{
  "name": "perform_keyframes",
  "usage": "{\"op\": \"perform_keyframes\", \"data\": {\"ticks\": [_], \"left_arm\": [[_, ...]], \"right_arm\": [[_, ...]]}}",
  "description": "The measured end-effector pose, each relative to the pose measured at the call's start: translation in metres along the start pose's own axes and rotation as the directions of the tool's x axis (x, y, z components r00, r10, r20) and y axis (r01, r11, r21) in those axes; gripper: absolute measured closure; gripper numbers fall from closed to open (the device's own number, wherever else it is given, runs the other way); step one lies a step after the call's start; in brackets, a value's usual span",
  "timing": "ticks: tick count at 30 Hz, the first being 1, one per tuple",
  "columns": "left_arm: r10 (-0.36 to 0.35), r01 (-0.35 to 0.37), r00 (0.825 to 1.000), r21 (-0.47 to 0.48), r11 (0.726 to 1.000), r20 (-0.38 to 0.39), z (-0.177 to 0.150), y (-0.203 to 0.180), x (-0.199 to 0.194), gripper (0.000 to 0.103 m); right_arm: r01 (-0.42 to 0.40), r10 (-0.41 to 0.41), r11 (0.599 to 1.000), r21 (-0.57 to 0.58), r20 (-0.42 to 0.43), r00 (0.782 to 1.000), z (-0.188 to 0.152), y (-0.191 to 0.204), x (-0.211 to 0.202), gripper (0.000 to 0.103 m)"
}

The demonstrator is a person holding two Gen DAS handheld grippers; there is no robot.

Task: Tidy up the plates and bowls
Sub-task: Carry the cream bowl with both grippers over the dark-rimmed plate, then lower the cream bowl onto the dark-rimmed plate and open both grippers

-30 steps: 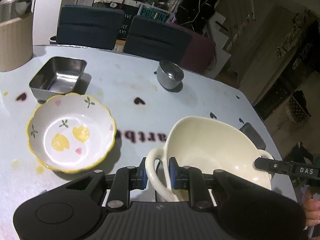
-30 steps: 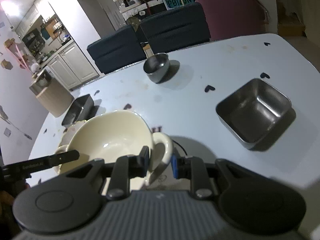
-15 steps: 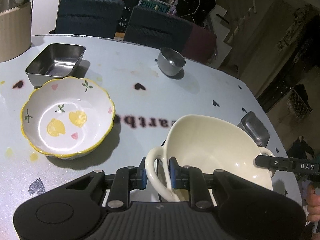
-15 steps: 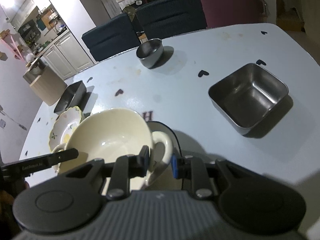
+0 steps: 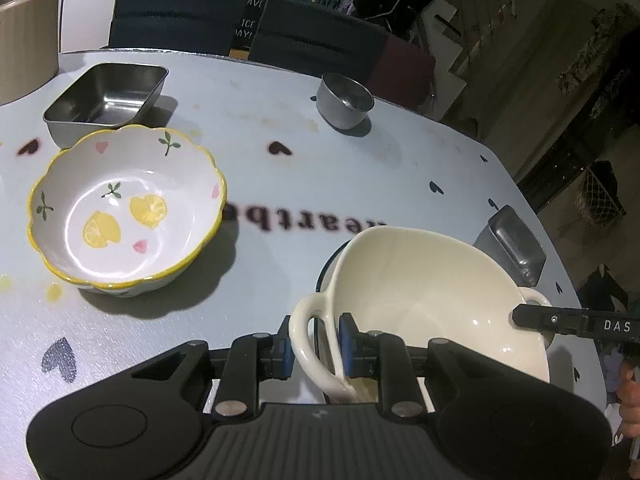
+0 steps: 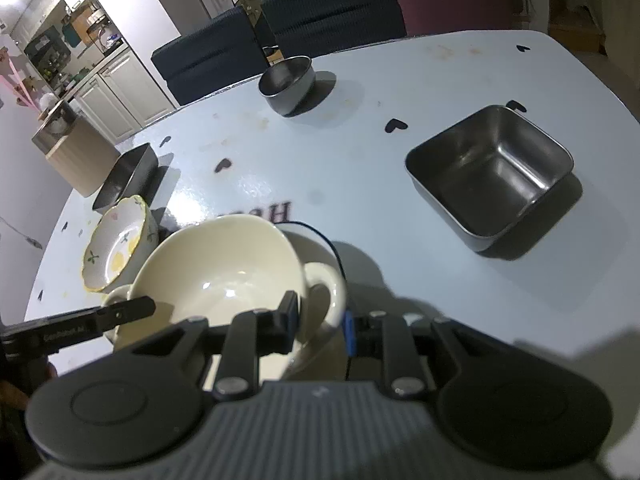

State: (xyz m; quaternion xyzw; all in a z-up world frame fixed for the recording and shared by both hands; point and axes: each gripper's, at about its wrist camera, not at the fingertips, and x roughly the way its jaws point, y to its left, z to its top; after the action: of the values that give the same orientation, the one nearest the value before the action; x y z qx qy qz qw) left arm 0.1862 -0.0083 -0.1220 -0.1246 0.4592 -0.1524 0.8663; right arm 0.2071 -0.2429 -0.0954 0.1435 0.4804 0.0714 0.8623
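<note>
A cream two-handled bowl (image 5: 432, 300) hangs above the table between my grippers. My left gripper (image 5: 314, 342) is shut on its left handle. My right gripper (image 6: 318, 320) is shut on its right handle (image 6: 326, 284). The bowl also shows in the right wrist view (image 6: 216, 272). Under it lies a white plate with a dark rim (image 5: 325, 264), mostly hidden. A scalloped yellow-rimmed bowl with lemon prints (image 5: 124, 210) sits on the table to the left, apart from the cream bowl.
The table (image 5: 320, 176) holds a square steel dish (image 5: 106, 102) at the far left, a round steel bowl (image 5: 344, 100) at the back and a square steel dish (image 6: 492, 172) on the right. Chairs (image 5: 176, 12) stand behind.
Both grippers have risen with the cream bowl and tilted it slightly; the plate under it now shows. The lemon bowl and steel dishes have not moved.
</note>
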Motion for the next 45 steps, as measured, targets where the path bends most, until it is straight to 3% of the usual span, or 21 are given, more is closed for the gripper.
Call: {"op": "perform_keyframes", "data": {"ticks": [45], "left_arm": [[0.010, -0.009, 1.000, 0.047, 0.999, -0.024, -0.002, -0.004, 0.004, 0.078]], "right_arm": [[0.046, -0.048, 0.998, -0.030, -0.045, 0.998, 0.003, 0.006, 0.013, 0.073]]}}
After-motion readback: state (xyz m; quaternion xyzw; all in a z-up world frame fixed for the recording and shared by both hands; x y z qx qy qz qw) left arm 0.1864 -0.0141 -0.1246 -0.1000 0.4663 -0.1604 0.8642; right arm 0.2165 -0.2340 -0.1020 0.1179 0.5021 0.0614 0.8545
